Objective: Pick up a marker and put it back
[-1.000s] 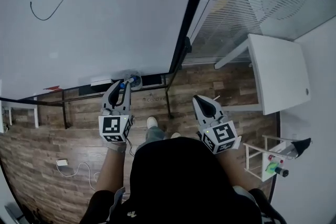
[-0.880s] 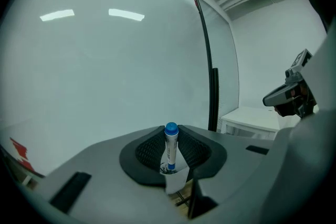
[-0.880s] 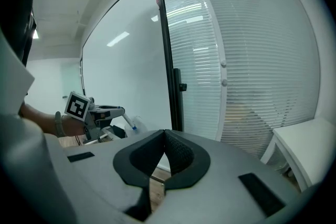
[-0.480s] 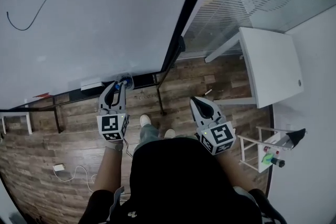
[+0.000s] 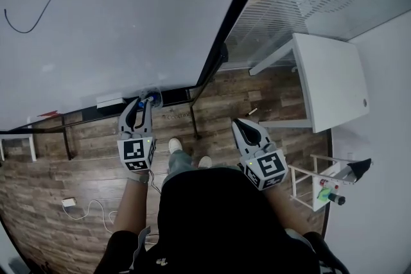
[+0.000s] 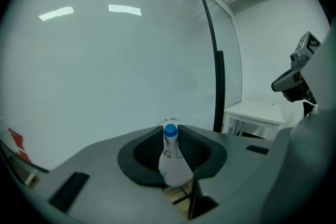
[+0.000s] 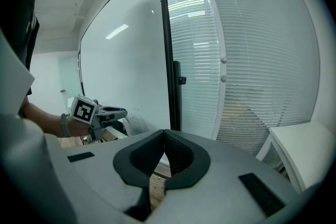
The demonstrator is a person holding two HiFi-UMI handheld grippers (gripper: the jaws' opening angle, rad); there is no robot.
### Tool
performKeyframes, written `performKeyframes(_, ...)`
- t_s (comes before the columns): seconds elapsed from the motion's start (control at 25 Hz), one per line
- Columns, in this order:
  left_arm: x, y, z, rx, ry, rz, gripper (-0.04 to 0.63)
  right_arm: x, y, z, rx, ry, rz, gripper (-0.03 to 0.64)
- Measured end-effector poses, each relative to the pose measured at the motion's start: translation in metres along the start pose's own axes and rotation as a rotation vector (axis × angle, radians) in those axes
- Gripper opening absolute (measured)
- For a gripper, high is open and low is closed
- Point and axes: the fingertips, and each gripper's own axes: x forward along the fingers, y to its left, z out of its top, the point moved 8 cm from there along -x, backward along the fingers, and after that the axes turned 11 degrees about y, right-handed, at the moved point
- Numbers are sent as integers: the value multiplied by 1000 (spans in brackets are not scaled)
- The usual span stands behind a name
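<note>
Shifted slightly leftward since a second ago, the left gripper keeps its jaws clamped on the blue-capped marker. The right gripper is pressed together, empty. The marker sits near the whiteboard lower edge, so put-back appears imminent.

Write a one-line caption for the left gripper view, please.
Left gripper shut on a blue-capped marker, facing the whiteboard.
</note>
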Motion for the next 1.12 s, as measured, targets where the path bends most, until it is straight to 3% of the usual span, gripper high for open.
performKeyframes(0.48,-27,-5,9,4,-8,49,105,5,6,5,-36,-27,76,29)
performKeyframes(1.12,-127,-19,2,-35,-14,206,90,20,54,28,-155,-88,303,29)
